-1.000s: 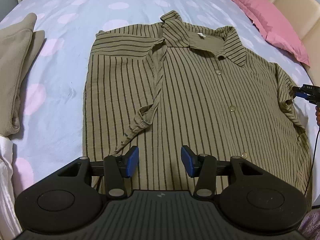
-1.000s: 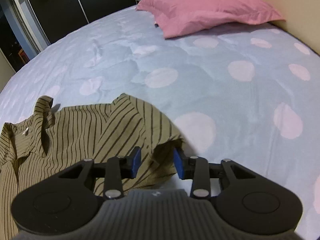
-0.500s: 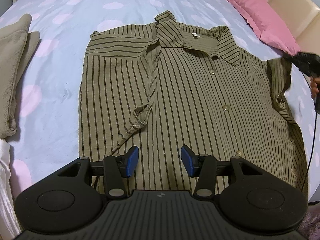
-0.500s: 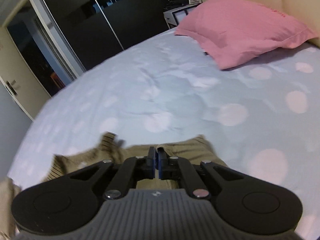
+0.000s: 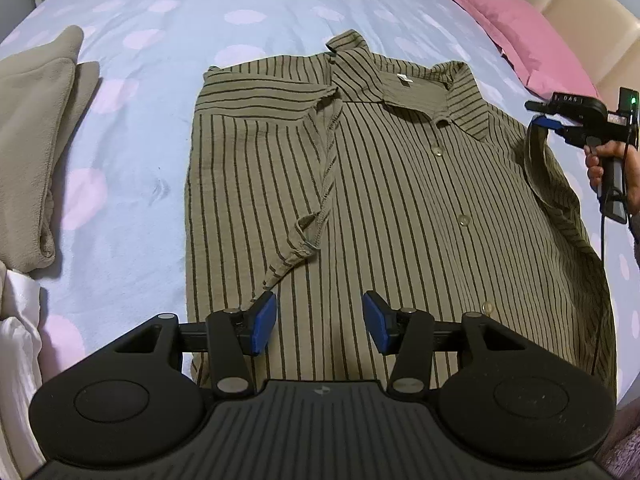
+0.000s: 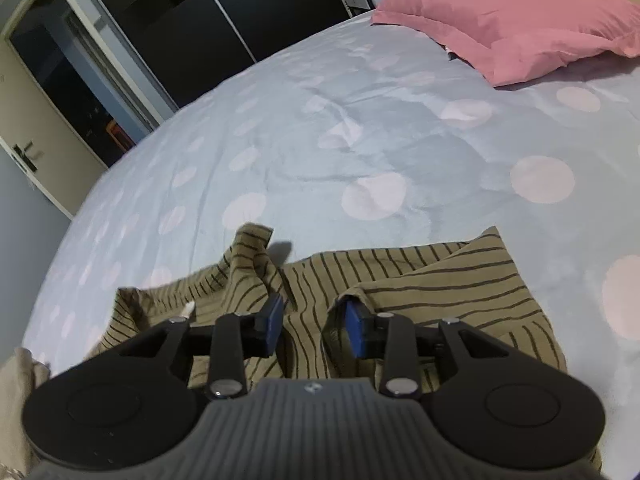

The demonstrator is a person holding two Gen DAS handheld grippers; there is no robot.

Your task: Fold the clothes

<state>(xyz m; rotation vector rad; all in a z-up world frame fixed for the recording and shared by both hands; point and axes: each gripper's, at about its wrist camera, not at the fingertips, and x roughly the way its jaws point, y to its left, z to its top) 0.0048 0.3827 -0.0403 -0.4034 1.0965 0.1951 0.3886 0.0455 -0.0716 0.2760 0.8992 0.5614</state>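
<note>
At the far left of the left wrist view a folded beige garment (image 5: 30, 144) is laid on the bedsheet (image 5: 132, 184), pale blue with pink dots, and a bunched white cloth (image 5: 16, 320) is seen just below it at the edge. Well apart from these, in the middle of the bed, the striped shirt (image 5: 400, 208) is spread front up, buttoned, with its collar toward the far side. Its left sleeve (image 5: 316, 184) is folded inward across the chest, the cuff reaching down toward the hem. Above the hem the left gripper (image 5: 319, 322) is held with its blue pads parted; one pad is seen right at the tip of the folded sleeve, but no cloth is clamped between them. Further right, the shirt's other sleeve (image 5: 536, 152) is lifted off the sheet and turned up over the body at the shoulder. Just beside its raised edge the right gripper (image 5: 546, 114) is held in a hand (image 5: 612, 168), a cable trailing down from it. In the right wrist view the same gripper (image 6: 314, 326) is shown with its jaws apart, having just been opening; the sleeve's edge is draped against the inner face of the right pad, yet it is not pinched, and the left pad stands clear of it. Striped fabric (image 6: 420, 280) is seen beneath and beyond the fingers. At the far right a pink pillow (image 6: 520, 16) is lying against the headboard (image 5: 580, 8), well apart from the shirt.
</note>
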